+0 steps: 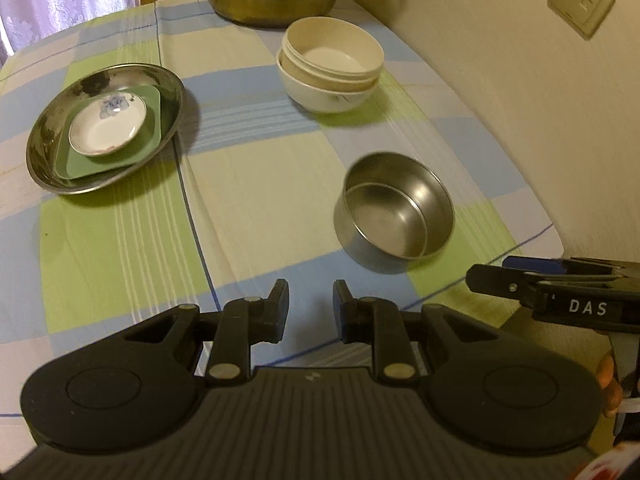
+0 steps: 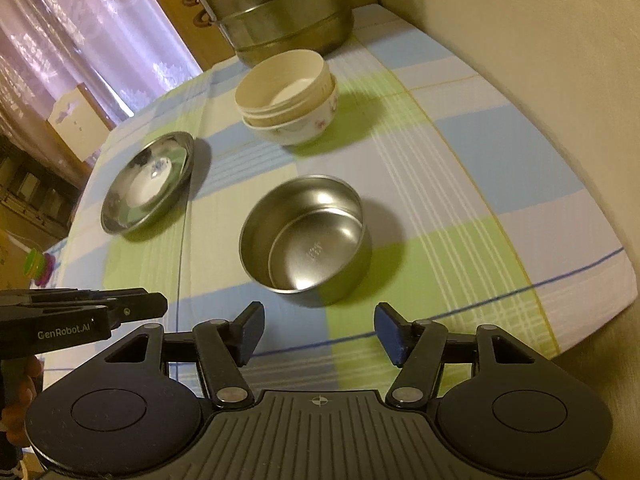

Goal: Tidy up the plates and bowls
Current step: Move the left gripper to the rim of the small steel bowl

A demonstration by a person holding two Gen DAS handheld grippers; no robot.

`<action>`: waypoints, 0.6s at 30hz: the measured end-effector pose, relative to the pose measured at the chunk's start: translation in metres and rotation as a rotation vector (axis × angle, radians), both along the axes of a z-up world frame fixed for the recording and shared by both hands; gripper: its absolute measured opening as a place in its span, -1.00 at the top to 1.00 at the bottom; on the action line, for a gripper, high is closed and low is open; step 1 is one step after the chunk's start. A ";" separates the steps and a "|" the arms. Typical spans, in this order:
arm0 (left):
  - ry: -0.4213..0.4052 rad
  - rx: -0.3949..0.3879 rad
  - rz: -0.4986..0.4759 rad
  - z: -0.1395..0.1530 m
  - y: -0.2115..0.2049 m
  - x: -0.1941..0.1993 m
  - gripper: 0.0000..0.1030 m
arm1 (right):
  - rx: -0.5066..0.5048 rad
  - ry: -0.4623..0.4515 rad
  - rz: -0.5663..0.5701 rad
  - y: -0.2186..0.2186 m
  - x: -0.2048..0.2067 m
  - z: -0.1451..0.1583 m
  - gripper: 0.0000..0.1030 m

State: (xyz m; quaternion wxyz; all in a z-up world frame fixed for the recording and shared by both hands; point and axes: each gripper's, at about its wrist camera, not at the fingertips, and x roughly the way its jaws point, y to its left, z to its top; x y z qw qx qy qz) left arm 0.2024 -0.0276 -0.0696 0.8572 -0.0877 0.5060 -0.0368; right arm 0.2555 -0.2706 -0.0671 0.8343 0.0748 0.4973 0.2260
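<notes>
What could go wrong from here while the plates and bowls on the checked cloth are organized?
1. The steel bowl has smooth, shiny walls; the right hand-held gripper, open just before it, might slip on the rim.
2. The cream bowls sit tilted in their stack; adding a bowl could topple it.
3. The small white dish rests loosely on a green plate inside the steel plate; lifting that pile could slide them.

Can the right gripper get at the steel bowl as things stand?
Probably yes. The right gripper is open and empty, and the steel bowl sits just ahead of it on the checked cloth with nothing between. The left gripper is off to the side, clear of that path.
</notes>
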 end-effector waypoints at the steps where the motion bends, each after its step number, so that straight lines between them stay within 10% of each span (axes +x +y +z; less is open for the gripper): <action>1: 0.001 0.000 -0.002 -0.001 -0.001 -0.001 0.60 | -0.004 0.001 0.002 0.001 -0.001 -0.001 -0.19; 18: 0.014 -0.009 -0.049 -0.014 -0.017 -0.002 0.60 | -0.075 0.002 -0.003 -0.001 -0.007 -0.013 -0.19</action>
